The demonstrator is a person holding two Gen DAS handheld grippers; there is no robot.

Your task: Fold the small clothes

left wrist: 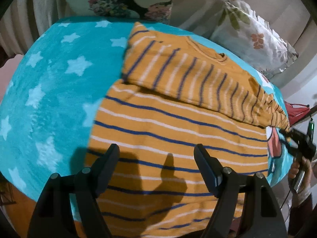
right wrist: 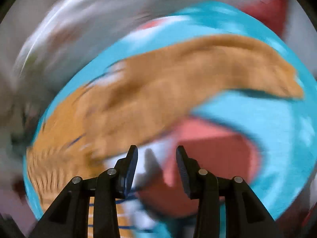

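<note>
A mustard shirt (left wrist: 174,130) with blue and white stripes lies flat on a turquoise star blanket (left wrist: 49,83). One striped sleeve (left wrist: 190,73) is folded across its upper part. My left gripper (left wrist: 156,147) hovers open over the shirt's lower half, with nothing between its fingers. My right gripper (left wrist: 301,140) shows at the blanket's right edge, close to the sleeve's cuff, with a hand (left wrist: 297,170) behind it. The right wrist view is heavily blurred. There the right gripper (right wrist: 157,148) stands open and empty, over a pink print beside the shirt (right wrist: 158,83).
A leaf-print pillow (left wrist: 255,37) leans at the back right. A dark floral cushion (left wrist: 118,2) stands behind the blanket. A red object (left wrist: 297,111) sits off the right edge. The blanket (right wrist: 267,119) carries a pink printed patch (right wrist: 210,144).
</note>
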